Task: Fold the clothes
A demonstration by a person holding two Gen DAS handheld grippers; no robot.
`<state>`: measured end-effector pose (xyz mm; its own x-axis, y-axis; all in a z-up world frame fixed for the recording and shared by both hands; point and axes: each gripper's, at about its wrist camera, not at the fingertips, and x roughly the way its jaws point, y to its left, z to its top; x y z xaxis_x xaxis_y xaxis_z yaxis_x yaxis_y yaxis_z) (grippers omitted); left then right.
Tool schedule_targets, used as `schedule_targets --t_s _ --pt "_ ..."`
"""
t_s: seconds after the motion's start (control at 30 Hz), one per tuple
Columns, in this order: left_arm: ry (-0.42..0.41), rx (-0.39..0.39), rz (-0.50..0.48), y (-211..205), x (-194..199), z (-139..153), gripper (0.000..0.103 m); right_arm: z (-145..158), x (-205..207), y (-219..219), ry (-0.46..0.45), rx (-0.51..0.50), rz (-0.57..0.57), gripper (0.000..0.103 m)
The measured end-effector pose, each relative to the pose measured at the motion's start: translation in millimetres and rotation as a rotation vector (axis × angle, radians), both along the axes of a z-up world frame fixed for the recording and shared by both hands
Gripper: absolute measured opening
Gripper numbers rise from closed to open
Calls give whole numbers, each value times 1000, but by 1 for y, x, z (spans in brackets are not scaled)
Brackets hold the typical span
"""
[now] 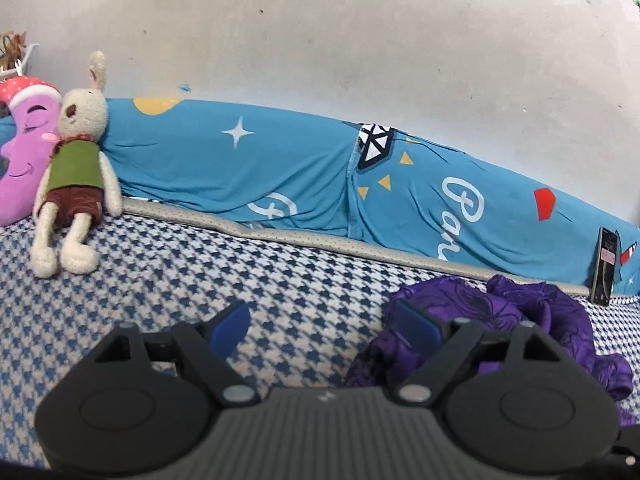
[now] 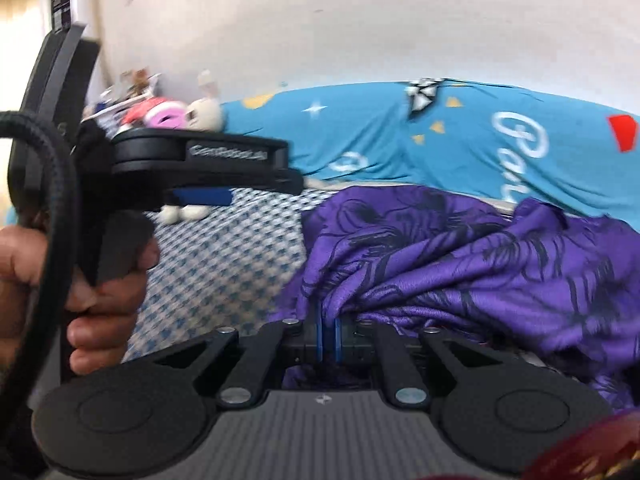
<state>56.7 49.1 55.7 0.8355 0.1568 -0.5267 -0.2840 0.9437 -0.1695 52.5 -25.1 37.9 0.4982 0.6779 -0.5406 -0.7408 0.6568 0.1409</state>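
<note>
Purple garment (image 2: 460, 264) with dark floral print, crumpled in a heap on the houndstooth bedcover (image 1: 280, 280), toward the right side of the bed, near the blue bolster (image 1: 280, 168). An edge of it pinched in the right gripper (image 2: 328, 338), blue pads (image 2: 319, 336) drawn nearly together with a fold of cloth between them. From the left wrist view, the same heap (image 1: 520, 320) low and right, bunched and unfolded.

Left gripper (image 1: 326, 322) spread wide, holding nothing, its right pad just in front of the cloth's near edge, its left pad over bare bedcover. Seen also in the right wrist view (image 2: 208, 196), gripped by a hand (image 2: 80, 280) with a black cable (image 2: 52, 200) looping past.

Further out: stuffed rabbit (image 1: 76, 168) in a green vest leaning against a pink moon cushion (image 1: 24, 152) at the bed's left end. Phone (image 1: 604, 266) propped upright against the bolster at the far right. Pale wall (image 1: 360, 40) behind.
</note>
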Motion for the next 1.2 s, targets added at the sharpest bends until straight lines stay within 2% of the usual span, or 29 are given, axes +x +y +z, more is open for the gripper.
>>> schedule_targets --t_s 0.17,0.37,0.57,0.7,0.8,0.87,1.0,1.2 --pt "18 -31 17 4 -27 -10 86 -9 -22 17 -2 -34 93 9" --pt "-10 -51 28 7 -46 -13 89 -22 -50 33 -1 -88 208 9" --pt "-39 -63 -22 0 -49 -13 91 -34 -72 39 -8 -144 297 9" --pt "-44 -62 -72 -7 -48 -15 94 -39 -77 39 -9 -163 299 10" --pt "-9 -57 -92 -14 -43 -23 94 -41 -75 39 -6 -169 298 12" --pt "27 -46 -94 -17 -38 -31 94 -40 -75 38 -12 -169 296 17" --pt "97 -19 -64 -18 -32 -46 94 -36 -76 34 -30 -172 293 20" --pt "130 -14 -27 -13 -30 -54 98 -21 -72 14 -38 -153 267 29"
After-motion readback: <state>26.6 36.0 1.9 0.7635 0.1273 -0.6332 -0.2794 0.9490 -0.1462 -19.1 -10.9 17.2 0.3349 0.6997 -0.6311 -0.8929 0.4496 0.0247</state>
